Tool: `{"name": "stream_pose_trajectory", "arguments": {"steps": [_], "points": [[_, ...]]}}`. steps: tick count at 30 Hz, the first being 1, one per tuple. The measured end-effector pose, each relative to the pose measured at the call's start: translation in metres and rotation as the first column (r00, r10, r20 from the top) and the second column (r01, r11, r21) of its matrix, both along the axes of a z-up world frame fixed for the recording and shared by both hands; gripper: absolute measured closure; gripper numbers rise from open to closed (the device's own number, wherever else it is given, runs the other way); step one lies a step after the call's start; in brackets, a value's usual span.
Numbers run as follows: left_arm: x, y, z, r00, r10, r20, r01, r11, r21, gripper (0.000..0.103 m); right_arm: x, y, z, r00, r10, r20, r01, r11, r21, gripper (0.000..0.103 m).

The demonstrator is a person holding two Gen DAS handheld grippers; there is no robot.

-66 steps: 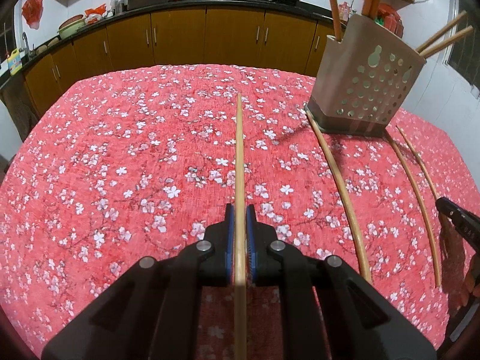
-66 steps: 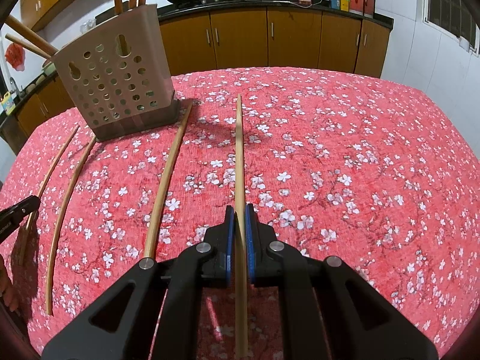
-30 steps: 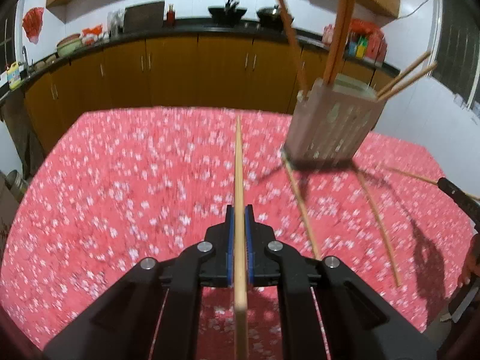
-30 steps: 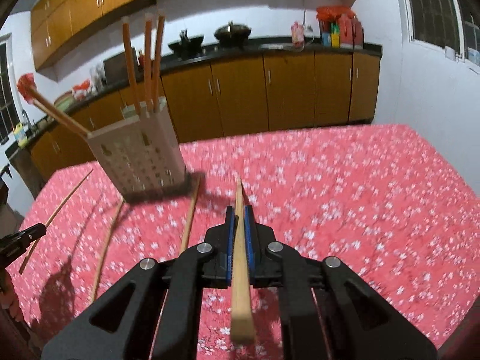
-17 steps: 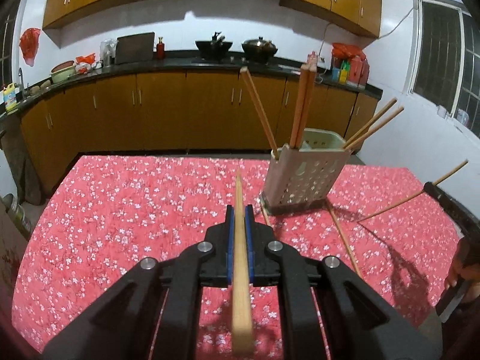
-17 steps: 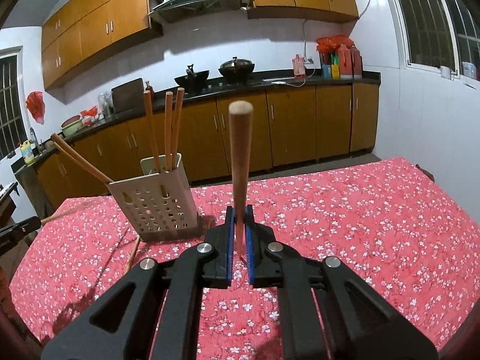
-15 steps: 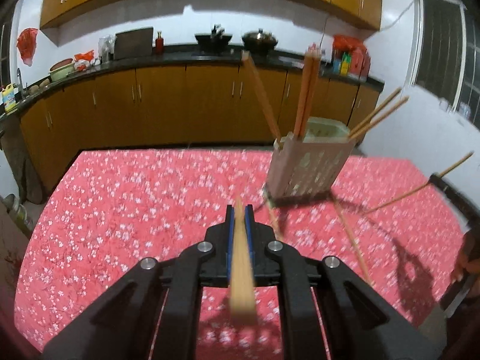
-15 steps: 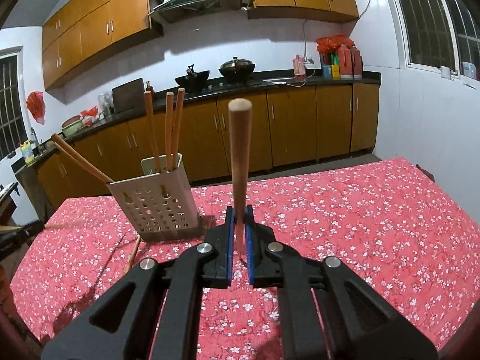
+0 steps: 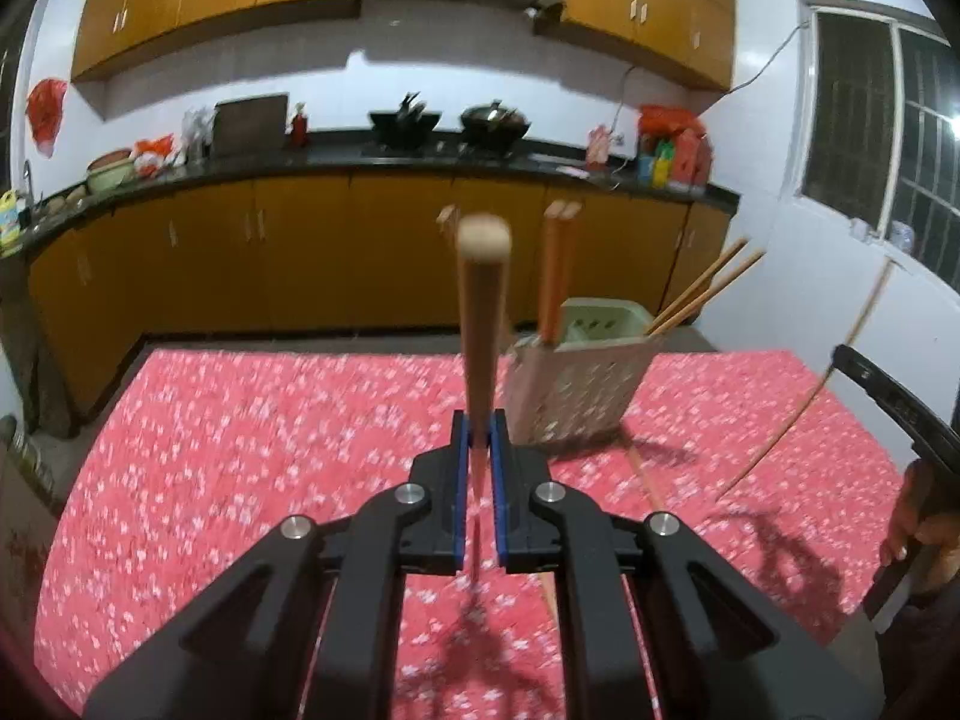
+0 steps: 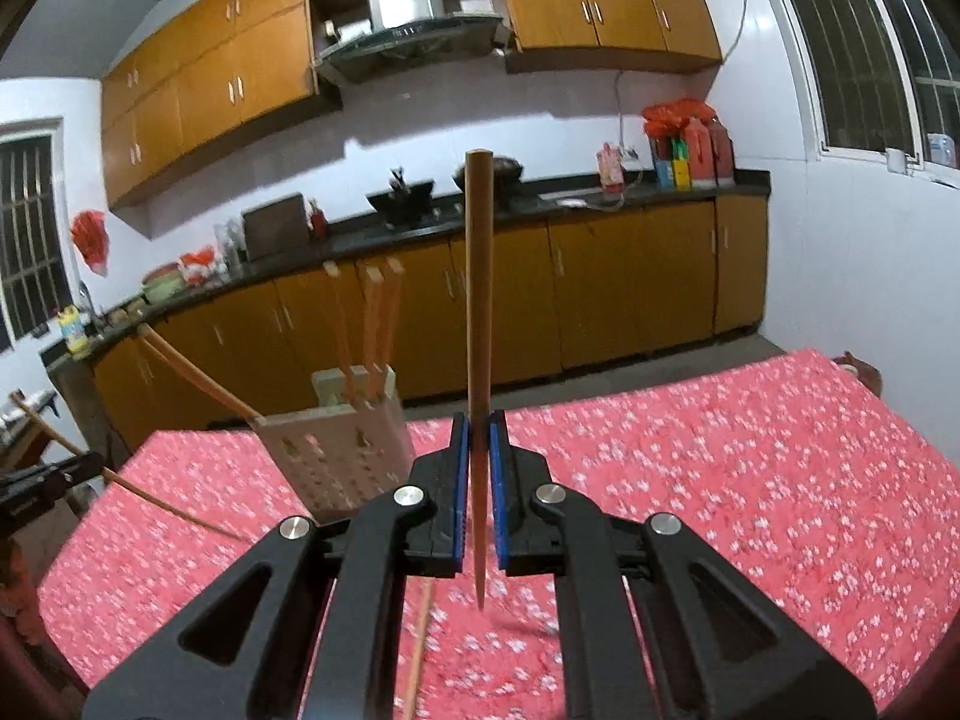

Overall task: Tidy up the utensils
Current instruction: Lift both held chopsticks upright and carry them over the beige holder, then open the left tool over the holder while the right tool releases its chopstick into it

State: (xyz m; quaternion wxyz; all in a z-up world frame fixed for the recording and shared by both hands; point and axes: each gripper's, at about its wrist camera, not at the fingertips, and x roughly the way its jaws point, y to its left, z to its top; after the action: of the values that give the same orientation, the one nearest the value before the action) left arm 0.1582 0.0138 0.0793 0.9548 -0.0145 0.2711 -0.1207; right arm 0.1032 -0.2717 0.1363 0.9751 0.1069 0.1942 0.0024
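Observation:
My left gripper is shut on a wooden chopstick that stands nearly upright, thick end up, above the red floral table. My right gripper is shut on a second chopstick, thin tip pointing down. The perforated beige utensil holder stands on the table ahead, just right of the left gripper. From the right wrist, the holder is ahead to the left. It holds several chopsticks. A loose chopstick lies on the cloth by the holder.
A kitchen counter with woks and brown cabinets runs behind the table. A white wall and a barred window are at the right. A person's hand shows at the right edge of the left wrist view.
Both grippers have risen from the table, each with its chopstick. The sticks have swung from lying forward to standing nearly upright, and the table now sits lower in both views.

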Motion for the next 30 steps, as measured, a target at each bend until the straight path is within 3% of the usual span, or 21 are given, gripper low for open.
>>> {"name": "stream_pose_trajectory", "arguments": {"steps": [9,16,22,30], "points": [[-0.005,-0.023,0.055,0.987,-0.076,0.141,0.085,0.994,-0.062,0.095,-0.005,0.024,0.065,0.971,0.1,0.217,-0.115,0.992,0.058,0.096],[0.018,-0.038,0.088,0.965,-0.034,0.258,0.068,0.99,-0.125,0.095,0.022,0.048,0.087,0.936,0.078,0.344,-0.098,0.994,0.04,0.096],[0.053,-0.045,0.08,0.967,0.009,0.256,0.029,0.989,-0.143,0.095,0.063,0.059,0.069,0.942,0.047,0.331,-0.059,0.998,0.026,0.096],[0.081,-0.05,0.048,0.982,-0.005,0.188,0.034,0.988,-0.149,0.095,0.095,0.074,0.03,0.973,0.062,0.221,-0.06,0.998,-0.017,0.096]]}}
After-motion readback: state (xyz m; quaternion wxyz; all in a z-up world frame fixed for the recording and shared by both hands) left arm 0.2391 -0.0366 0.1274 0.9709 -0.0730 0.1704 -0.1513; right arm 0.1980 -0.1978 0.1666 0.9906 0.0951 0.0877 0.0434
